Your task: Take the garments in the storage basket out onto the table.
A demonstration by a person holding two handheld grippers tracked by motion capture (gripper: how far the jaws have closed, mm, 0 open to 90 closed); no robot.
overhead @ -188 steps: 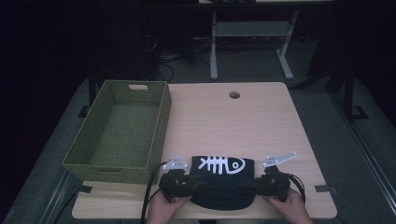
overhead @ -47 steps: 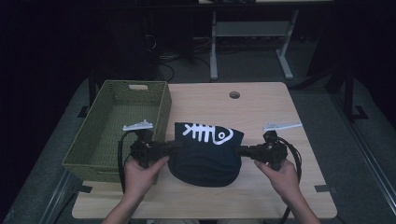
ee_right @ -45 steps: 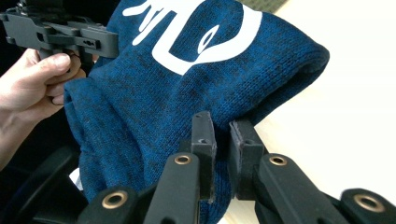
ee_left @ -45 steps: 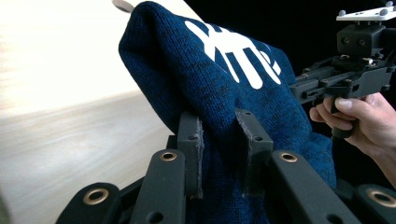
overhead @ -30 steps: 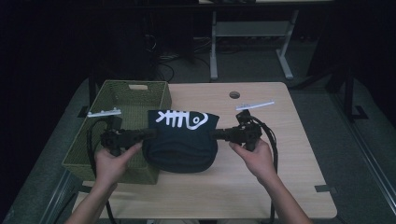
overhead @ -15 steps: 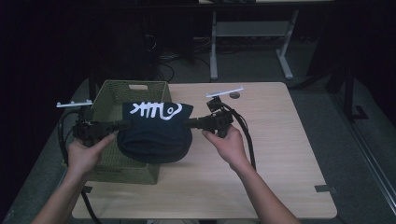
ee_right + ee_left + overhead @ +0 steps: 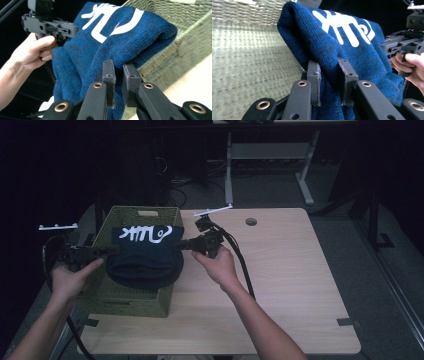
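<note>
The work in hand is the transfer of a folded dark-blue knitted garment with a white fish-skeleton print [image 7: 144, 254] into a rectangular olive-green woven basket [image 7: 131, 298] that stands on the left part of the light wooden desk [image 7: 280, 285].

Position of the garment: it hangs in the air between the two grippers, above the open basket, with its lower fold sagging toward the basket interior. Whether the fold touches the basket floor cannot be told.

Gripper state:
- The left gripper [image 7: 329, 75] has its jaws nearly closed, and the pads pinch a bunched edge of the knit at the garment's left side.
- The right gripper [image 7: 119, 72] has its jaws nearly closed as well, and clamps a thick fold at the garment's right side, just above the basket rim nearest the desk centre.

Handling properties (judgement):
- The fabric is soft and limp. It has no stiffness and droops wherever it is unsupported.
- It appears light; the knit surface gives the pads good friction, so slip is unlikely.
- It is not fragile, but a loose knit can snag on the woven basket rim.

Recommended hold: grip through several layers at two opposite edges of the fold, as shown, and keep both sides level so that the fold stays together.
</note>
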